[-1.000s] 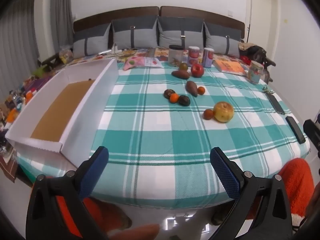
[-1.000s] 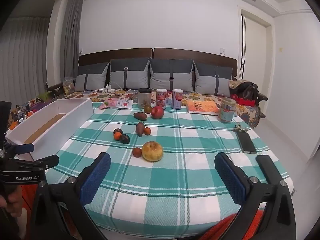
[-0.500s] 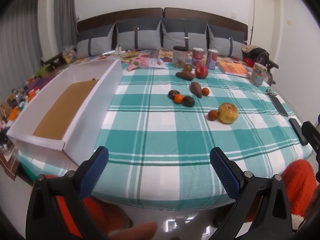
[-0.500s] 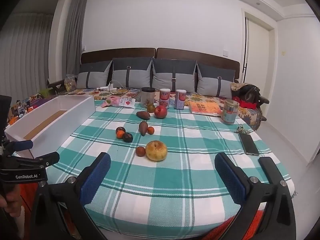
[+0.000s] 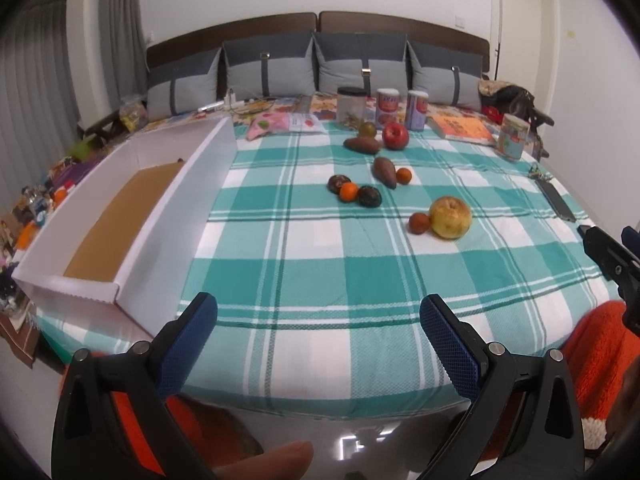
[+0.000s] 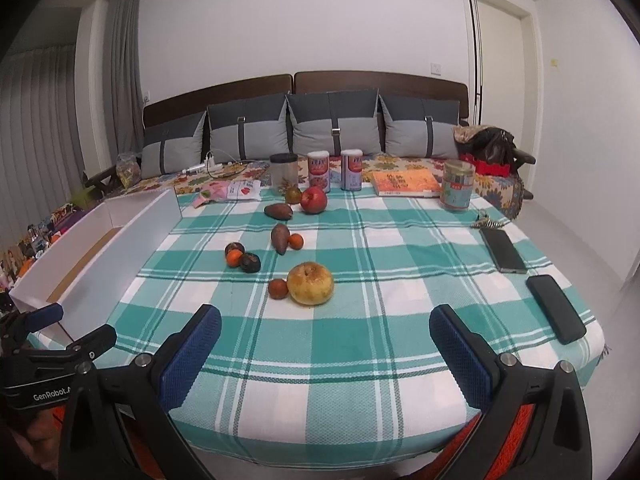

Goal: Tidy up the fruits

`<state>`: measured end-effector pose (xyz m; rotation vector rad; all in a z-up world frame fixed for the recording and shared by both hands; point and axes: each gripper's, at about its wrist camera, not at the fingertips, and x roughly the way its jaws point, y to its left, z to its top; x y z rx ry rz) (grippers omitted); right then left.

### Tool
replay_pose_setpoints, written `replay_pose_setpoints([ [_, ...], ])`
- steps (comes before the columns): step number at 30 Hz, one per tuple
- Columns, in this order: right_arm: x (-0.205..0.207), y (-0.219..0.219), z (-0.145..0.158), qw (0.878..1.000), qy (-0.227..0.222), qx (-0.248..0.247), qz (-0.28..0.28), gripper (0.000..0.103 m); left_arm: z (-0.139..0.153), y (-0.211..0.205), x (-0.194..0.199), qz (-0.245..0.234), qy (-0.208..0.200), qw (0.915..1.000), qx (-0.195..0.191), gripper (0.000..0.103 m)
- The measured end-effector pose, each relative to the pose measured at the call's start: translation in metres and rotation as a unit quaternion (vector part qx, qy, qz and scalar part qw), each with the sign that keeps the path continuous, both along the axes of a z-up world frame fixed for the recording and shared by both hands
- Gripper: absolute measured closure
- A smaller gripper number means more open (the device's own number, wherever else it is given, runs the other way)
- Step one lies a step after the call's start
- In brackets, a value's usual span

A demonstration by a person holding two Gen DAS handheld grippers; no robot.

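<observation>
Both fingers of the left gripper (image 5: 318, 334) stand wide apart and hold nothing. They hang over the near edge of the checked surface (image 5: 312, 276), well short of any fruit. In the left wrist view, the white box (image 5: 160, 216) lies along the left side, and its brown bottom shows no fruit inside. The fruits lie loose further back: a yellow apple (image 5: 451, 217) with a small brown fruit (image 5: 419, 223) touching it, then a group of a dark fruit and an orange (image 5: 349, 191), a sweet potato (image 5: 385, 172), and a red apple (image 5: 395, 135) near the cans.

From the right wrist view, the fingers of the right gripper (image 6: 325, 346) are also wide and empty, above the front of the surface. The yellow apple (image 6: 310, 283) is the nearest fruit, almost straight ahead of them. Two phones (image 6: 502, 249) lie at the right, well apart from the fruits.

I judge the task is only at its start, because no fruit is in the box yet. The next move probably needs one gripper to go forward and down to the yellow apple, close around its widest part, and carry it to the box.
</observation>
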<state>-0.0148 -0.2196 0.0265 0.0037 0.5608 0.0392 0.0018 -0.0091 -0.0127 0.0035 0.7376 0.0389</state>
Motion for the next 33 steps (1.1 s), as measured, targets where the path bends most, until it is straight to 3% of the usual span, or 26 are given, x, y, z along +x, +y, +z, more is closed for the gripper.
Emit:
replay_pose_setpoints([
  [9,0.001,0.01,-0.02,0.999,0.009,-0.024,0.021,0.0,-0.012,0.0,0.003,0.001,0.019,0.9998,-0.001,0.001],
  [17,0.018,0.017,-0.024,0.998,0.055,-0.034,0.008,0.0,-0.025,0.007,0.008,0.008,0.031,0.9994,-0.009,0.001],
  [33,0.03,0.015,-0.036,0.992,0.1,-0.068,-0.02,0.0,-0.029,0.008,0.01,0.017,0.03,0.9994,0.004,0.001],
])
